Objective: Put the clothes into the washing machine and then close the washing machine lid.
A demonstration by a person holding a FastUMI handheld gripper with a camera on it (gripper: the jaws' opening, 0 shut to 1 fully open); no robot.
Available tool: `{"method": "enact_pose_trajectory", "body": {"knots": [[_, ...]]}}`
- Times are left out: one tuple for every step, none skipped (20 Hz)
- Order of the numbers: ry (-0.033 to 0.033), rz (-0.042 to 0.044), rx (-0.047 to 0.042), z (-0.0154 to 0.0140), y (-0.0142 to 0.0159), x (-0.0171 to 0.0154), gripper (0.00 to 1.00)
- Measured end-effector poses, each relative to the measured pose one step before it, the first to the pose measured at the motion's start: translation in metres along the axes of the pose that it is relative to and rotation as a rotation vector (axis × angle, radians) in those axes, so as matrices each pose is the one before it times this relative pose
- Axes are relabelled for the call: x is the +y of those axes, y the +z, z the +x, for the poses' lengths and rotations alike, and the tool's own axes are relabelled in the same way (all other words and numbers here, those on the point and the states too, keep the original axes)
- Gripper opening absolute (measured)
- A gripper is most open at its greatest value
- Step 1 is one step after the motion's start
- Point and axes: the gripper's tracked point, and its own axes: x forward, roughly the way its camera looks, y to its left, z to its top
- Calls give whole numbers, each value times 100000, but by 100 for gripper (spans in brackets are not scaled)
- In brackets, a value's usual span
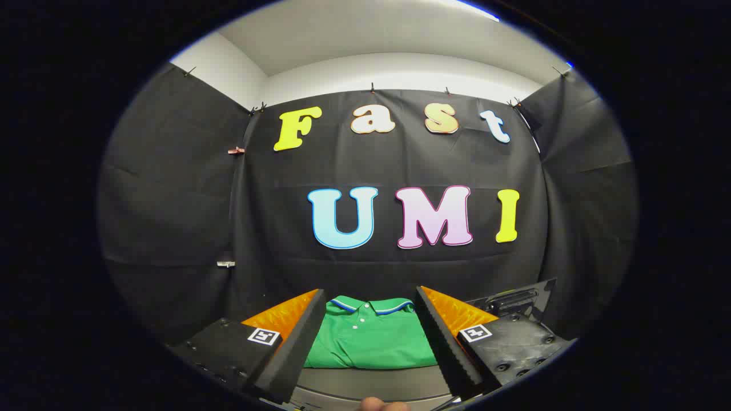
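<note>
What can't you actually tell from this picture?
- Green polo shirt: in the gripper view its sleeves and sides are hidden behind the two fingers; it lies ahead, between them.
- Gripper: open, holding nothing.
- Dark machine part beyond the right finger: mostly hidden, so lid position unclear.

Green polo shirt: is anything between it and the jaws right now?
Nothing visible. The folded green polo shirt with the blue-trimmed collar lies just ahead of the open gripper, framed between its jaws, with bare grey surface in between.
</note>
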Motion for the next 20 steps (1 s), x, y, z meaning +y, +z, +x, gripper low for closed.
{"method": "enact_pose_trajectory", "body": {"knots": [[148, -145, -70, 15, 219, -42, 98], [128, 542, 191, 54, -25, 12, 98], [-39, 202, 563, -191, -89, 92, 98], [-407, -400, 883, -61, -273, -131, 98], [-66, -287, 708, -64, -325, -158, 98], [-20, -68, 434, -78, -136, -90, 98], [147, 427, -193, -213, 166, 53, 98], [632, 649, -863, -134, 150, 125, 98], [-261, -242, -900, -125, 121, -71, 98], [-634, -197, -730, 96, -43, -151, 98], [76, -74, -320, 109, -361, 167, 98], [-1164, -579, 311, 190, -331, -70, 98], [-725, -368, 616, 126, -367, -80, 98], [-574, 232, 246, 110, -23, -118, 98], [-417, 960, -315, 84, 119, -137, 98], [-382, 814, -193, 206, 110, 5, 98], [-801, -196, 409, -3, -72, -96, 98], [-67, -214, 840, 36, -279, -55, 98], [187, -282, 795, 38, -247, 88, 98], [485, -535, 1011, 141, -326, -29, 98]]}}
